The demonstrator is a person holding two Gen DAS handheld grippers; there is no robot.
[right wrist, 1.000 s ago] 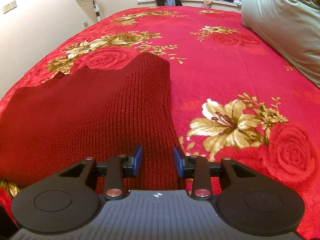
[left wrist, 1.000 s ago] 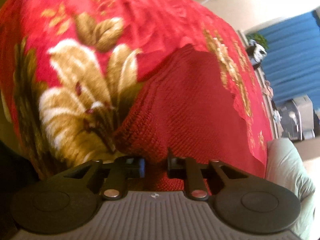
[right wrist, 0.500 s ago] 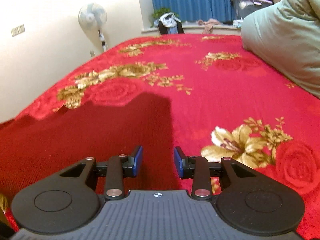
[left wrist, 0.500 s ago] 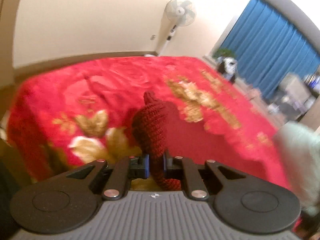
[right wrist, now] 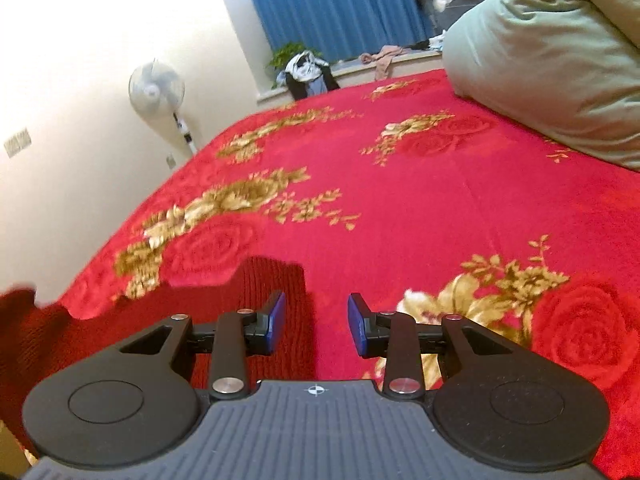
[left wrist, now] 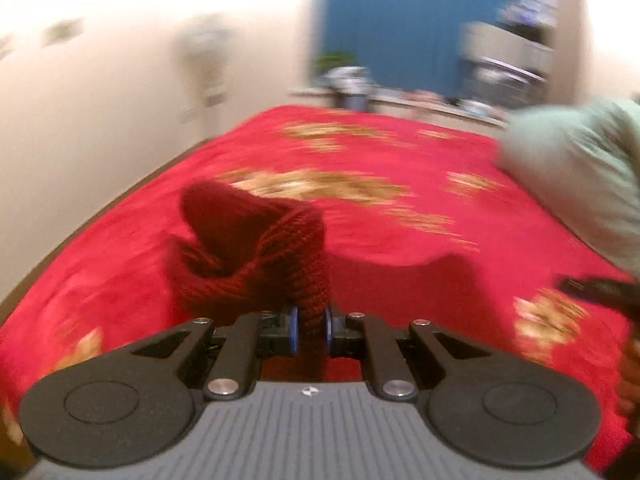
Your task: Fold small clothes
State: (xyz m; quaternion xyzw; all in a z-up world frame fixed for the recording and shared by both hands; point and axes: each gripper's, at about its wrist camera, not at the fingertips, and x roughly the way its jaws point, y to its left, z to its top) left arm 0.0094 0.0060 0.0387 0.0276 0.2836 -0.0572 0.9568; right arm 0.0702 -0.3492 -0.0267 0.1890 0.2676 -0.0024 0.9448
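Note:
A dark red knitted garment lies on the red flowered blanket of a bed. My left gripper is shut on a bunched edge of it and holds that part lifted above the bed; the left wrist view is blurred. In the right wrist view the garment lies flat at the lower left, under and beside my right gripper. The right gripper is open and empty, hovering just over the garment's right edge. It shows dimly at the right edge of the left wrist view.
A large pale green pillow lies on the bed at the right. A standing fan is by the cream wall on the left. Blue curtains and a cluttered sill with clothes are beyond the bed's far end.
My left gripper has closed on the garment's edge, lifted it off the bed and swung round to face along the bed. My right gripper has tilted upward and stayed open.

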